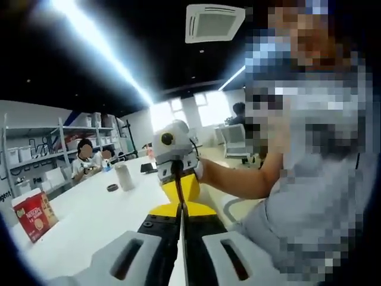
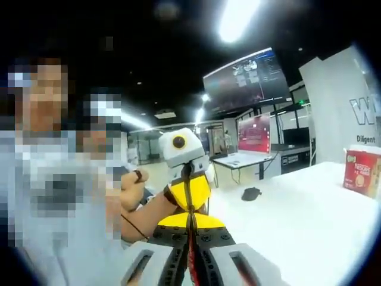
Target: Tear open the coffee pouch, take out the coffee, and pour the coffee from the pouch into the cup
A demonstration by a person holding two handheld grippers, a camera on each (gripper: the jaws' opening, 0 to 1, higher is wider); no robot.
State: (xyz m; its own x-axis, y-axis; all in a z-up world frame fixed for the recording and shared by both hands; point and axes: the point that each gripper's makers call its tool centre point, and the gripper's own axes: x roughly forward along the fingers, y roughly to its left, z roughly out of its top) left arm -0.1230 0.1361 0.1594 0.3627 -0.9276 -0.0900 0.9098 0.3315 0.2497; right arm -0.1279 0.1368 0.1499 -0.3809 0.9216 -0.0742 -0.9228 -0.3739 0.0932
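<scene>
My left gripper (image 1: 181, 210) and my right gripper (image 2: 191, 220) meet tip to tip in the air over the white table (image 1: 89, 223), each shut. A thin red edge of the coffee pouch (image 2: 191, 263) shows between the right jaws. In the left gripper view only a narrow strip (image 1: 182, 238) shows between the pressed jaws. The right gripper (image 1: 178, 187) faces the left camera with its yellow jaws. The left gripper (image 2: 189, 193) faces the right camera the same way. A pale cup (image 1: 124, 177) stands upright on the table beyond and left of the grippers.
A red Nescafe box (image 1: 34, 215) (image 2: 362, 171) stands near the table's edge. A small dark object (image 1: 112, 187) (image 2: 250, 193) lies close to the cup. The person's forearm (image 1: 238, 179) reaches in from the right. Two people (image 1: 86, 159) sit at the far end, by shelves (image 1: 36, 146).
</scene>
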